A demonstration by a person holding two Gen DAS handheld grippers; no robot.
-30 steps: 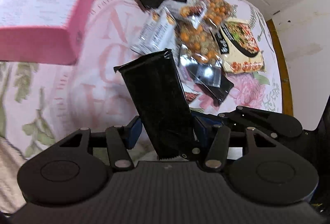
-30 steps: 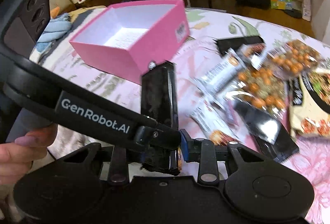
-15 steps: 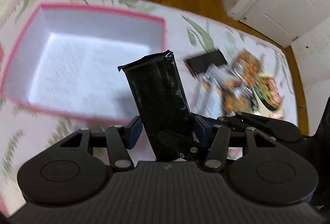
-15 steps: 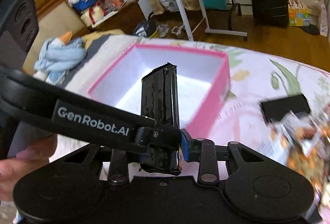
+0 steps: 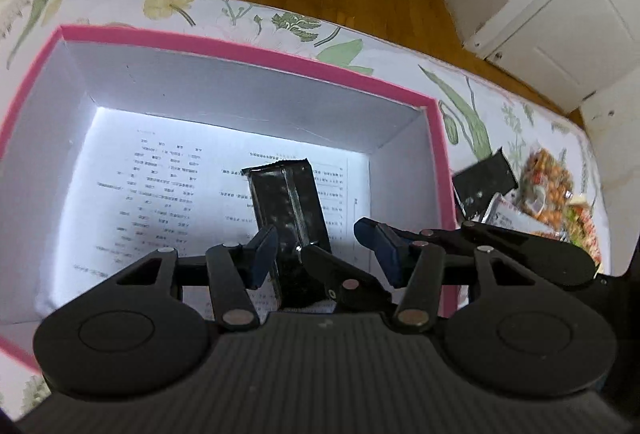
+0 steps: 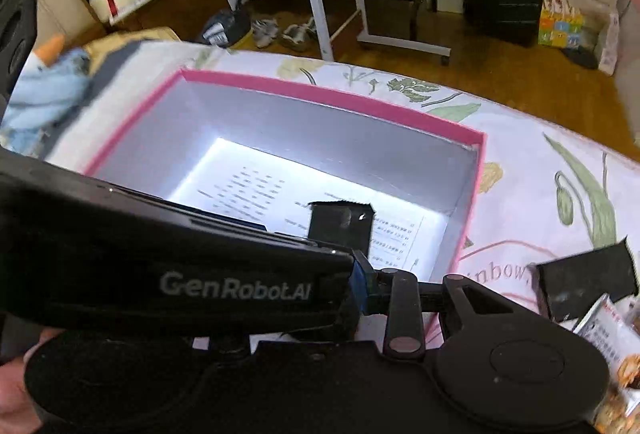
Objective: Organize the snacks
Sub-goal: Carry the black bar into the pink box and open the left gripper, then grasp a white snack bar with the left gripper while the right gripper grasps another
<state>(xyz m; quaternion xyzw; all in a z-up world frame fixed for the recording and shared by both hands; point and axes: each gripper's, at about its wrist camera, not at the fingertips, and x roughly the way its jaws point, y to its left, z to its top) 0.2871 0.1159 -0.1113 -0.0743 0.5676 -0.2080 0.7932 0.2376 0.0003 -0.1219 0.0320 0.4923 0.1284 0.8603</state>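
A black snack packet [image 5: 286,202] [image 6: 340,226] stands upright over the inside of the open pink box [image 5: 248,52] [image 6: 320,90]. My right gripper [image 6: 340,258] is shut on the packet's lower end; one of its black fingers [image 5: 340,274] crosses the left wrist view. My left gripper [image 5: 316,234] straddles the same packet. Its left pad lies against the packet and its right pad [image 5: 380,246] stands off with a strip of white showing between. The left gripper's body [image 6: 180,266] hides the right gripper's left finger.
A printed sheet [image 5: 160,202] lines the box floor. Right of the box, on the floral cloth, lie another black packet [image 5: 484,182] [image 6: 588,274] and a pile of snack bags [image 5: 548,178] [image 6: 616,334]. A person's hand [image 6: 12,394] shows at the lower left.
Both grippers carried the black packet from beside the snack pile to above the box's inside. The packet now shows its narrow side, and a gap has appeared at the left gripper's right pad.
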